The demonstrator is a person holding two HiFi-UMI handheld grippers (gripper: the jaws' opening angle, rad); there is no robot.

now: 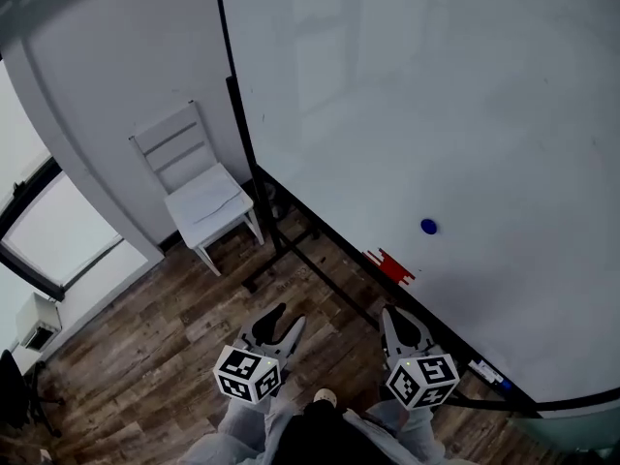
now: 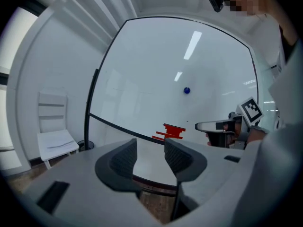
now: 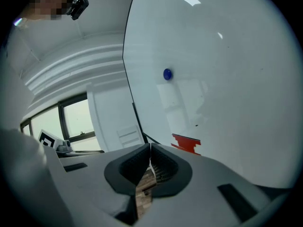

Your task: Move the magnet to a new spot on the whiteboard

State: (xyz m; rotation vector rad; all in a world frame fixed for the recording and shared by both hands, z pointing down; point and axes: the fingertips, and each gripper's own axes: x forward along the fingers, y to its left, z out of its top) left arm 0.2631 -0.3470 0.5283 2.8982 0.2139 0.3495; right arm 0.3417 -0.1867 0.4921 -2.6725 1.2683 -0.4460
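- Left tool [image 2: 150,157]: jaws stand a narrow gap apart with nothing between them. Only the board's lower edge and the floor [image 1: 145,356] show through the gap.
- Right tool [image 3: 150,162]: jaws meet at the tips and grip nothing.
- Magnet [image 1: 428,226]: a small blue disc stuck on the whiteboard [image 1: 436,95], at 1 o'clock from the red patch [image 1: 392,266]. It is well apart from both tools. Judged: the move has not begun.
- Risk 1: the right tool is the nearer one, but it is pinched together. If it arrives like that, it would likely shove the disc along the board or knock it off. It needs to open first.
- Risk 2: the disc looks low and flat. Jaws coming square at the board could skid off its rim or scrape the surface, and a lost disc would probably drop to the floor.
- Risk 3: the red patch lies at 7 o'clock of the magnet, on a low approach line. A tool rising from below could catch it.
- Head view only: both tools show side by side at 6 o'clock of the frame, held low and short of the board, with a white chair [image 1: 199,197] at 9 o'clock.
- Left gripper view only: the right tool shows side-on at 3 o'clock.
- Right gripper view only: the magnet shows largest, at 12 o'clock above that tool's own jaws, so lining up reads best there.
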